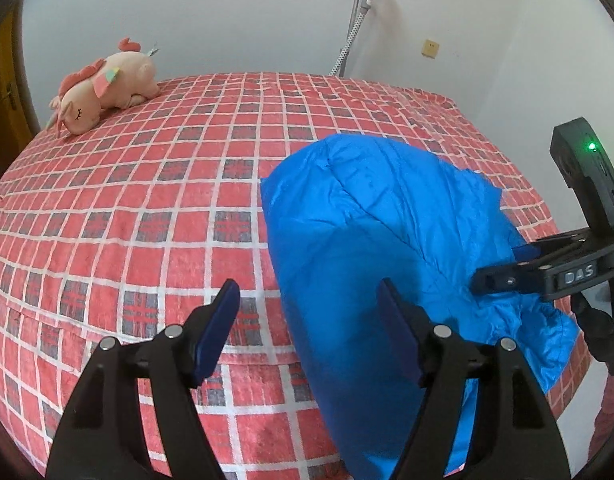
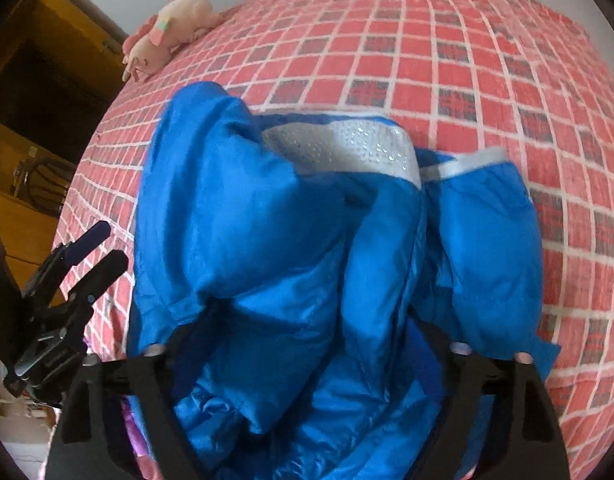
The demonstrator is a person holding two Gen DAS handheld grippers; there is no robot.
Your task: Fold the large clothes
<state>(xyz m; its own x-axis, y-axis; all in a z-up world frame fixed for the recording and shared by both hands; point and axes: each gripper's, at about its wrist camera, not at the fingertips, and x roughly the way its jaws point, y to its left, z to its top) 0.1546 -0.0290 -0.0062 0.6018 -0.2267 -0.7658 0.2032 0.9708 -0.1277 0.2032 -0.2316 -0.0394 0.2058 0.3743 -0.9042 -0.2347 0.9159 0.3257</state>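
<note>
A bright blue padded jacket (image 1: pixel 387 248) lies bunched on the right side of a bed with a red checked cover (image 1: pixel 147 200). My left gripper (image 1: pixel 307 328) is open and empty, its right finger over the jacket's left edge. My right gripper (image 1: pixel 503 268) enters from the right in the left wrist view, shut on a fold of the jacket. In the right wrist view the jacket (image 2: pixel 291 248) fills the space between the fingers and hides their tips; a silver-white lining (image 2: pixel 347 148) shows at the collar. The left gripper (image 2: pixel 95 248) shows at the left, open.
A pink plush unicorn (image 1: pixel 103 88) lies at the bed's far left corner, also in the right wrist view (image 2: pixel 167 28). White walls stand behind the bed, with a grey stand (image 1: pixel 359 12) and a wall socket (image 1: pixel 430 49). A wooden door (image 2: pixel 35 80) is at left.
</note>
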